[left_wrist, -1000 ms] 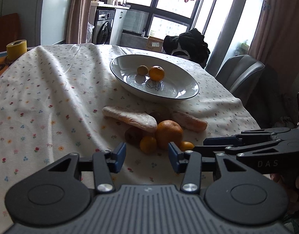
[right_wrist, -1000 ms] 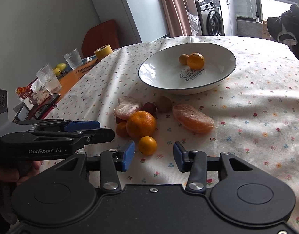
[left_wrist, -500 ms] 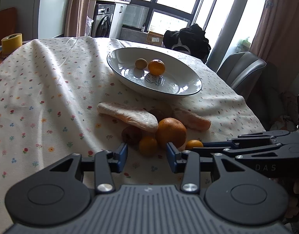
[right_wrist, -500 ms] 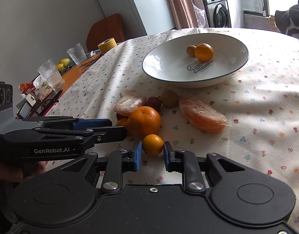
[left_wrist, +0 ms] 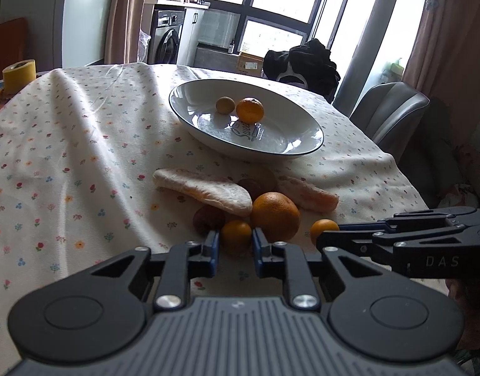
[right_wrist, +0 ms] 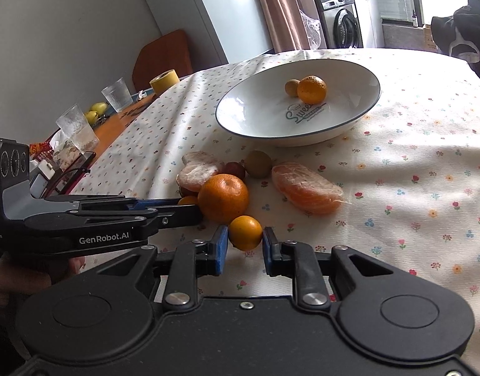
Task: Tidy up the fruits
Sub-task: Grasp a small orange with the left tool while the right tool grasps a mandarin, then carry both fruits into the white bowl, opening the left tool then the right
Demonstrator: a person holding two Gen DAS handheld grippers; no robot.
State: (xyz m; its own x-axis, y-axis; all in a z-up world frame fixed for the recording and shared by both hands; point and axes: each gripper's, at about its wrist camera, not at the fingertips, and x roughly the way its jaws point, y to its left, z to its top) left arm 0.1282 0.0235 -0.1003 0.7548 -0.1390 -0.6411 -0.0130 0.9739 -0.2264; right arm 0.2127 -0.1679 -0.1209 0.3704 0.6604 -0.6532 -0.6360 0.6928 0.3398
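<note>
Both of your grippers have closed since a second ago. The left gripper, whose jaws have just been closing, now pinches a small orange fruit. The right gripper clamps the other small orange fruit, which sits alone at the near edge of the pile. Both fruits seem to rest on the flowered cloth of the desk, not yet lifted.

The left grip carries the greater risk. Its fruit lies touching the big orange just to the right of the jaws and a dark round fruit just to the left, with a peeled citrus piece leaning over them ahead of the tips. If you pull up at a slant, you may roll the big orange or drag the peeled piece along the cloth.

The two grippers sit close together, the right one's fingers lying just beside the left one's. Should you raise both at once toward the white bowl ahead, which already holds an orange and a small brownish fruit, they could knock into each other and shake a fruit free. Small round fruit can also slip from flat pads if pinched off-centre.
</note>
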